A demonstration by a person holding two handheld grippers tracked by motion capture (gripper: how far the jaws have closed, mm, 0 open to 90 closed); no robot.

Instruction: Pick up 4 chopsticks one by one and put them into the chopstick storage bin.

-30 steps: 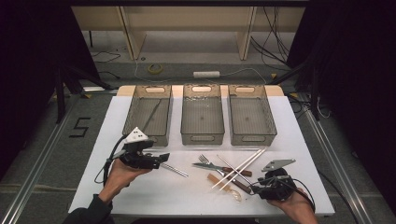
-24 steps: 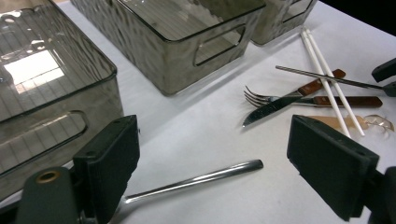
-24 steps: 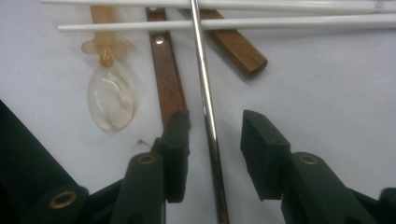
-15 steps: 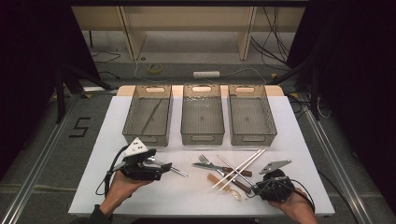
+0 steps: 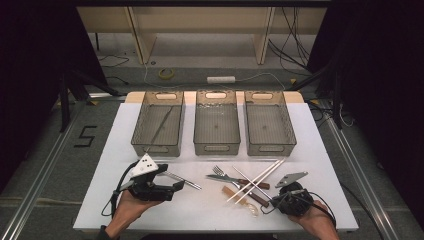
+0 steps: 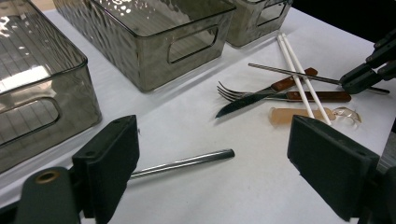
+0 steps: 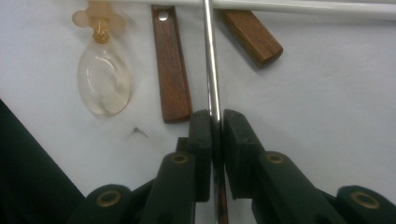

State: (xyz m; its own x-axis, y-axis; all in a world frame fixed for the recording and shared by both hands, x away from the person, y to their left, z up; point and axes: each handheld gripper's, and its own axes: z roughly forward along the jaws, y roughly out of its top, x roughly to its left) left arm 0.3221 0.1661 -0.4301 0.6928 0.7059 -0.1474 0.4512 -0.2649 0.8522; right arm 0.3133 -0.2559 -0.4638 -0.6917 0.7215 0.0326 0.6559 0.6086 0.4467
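A thin metal chopstick (image 7: 210, 60) runs away from my right gripper (image 7: 215, 123), whose jaws have just been closing and now press on its near end. That gripper (image 5: 272, 200) sits at the table's front right, beside a pile of cutlery: a fork (image 6: 243, 91), a wood-handled knife (image 6: 261, 100), two white chopsticks (image 6: 299, 74) and a clear plastic spoon (image 7: 103, 79). My left gripper (image 6: 217, 158) stands open at the front left, with a second metal chopstick (image 6: 187, 162) lying on the table between its jaws, untouched.
Three smoky clear bins stand in a row at the back: left (image 5: 159, 145), middle (image 5: 216, 145), right (image 5: 268, 145). The left bin holds a thin metal stick (image 5: 161, 125). The white tabletop (image 5: 210, 210) ends close behind both hands.
My left gripper has drifted toward the near edge of the table, staying over the loose metal chopstick. The right hand has kept its place by the cutlery pile.
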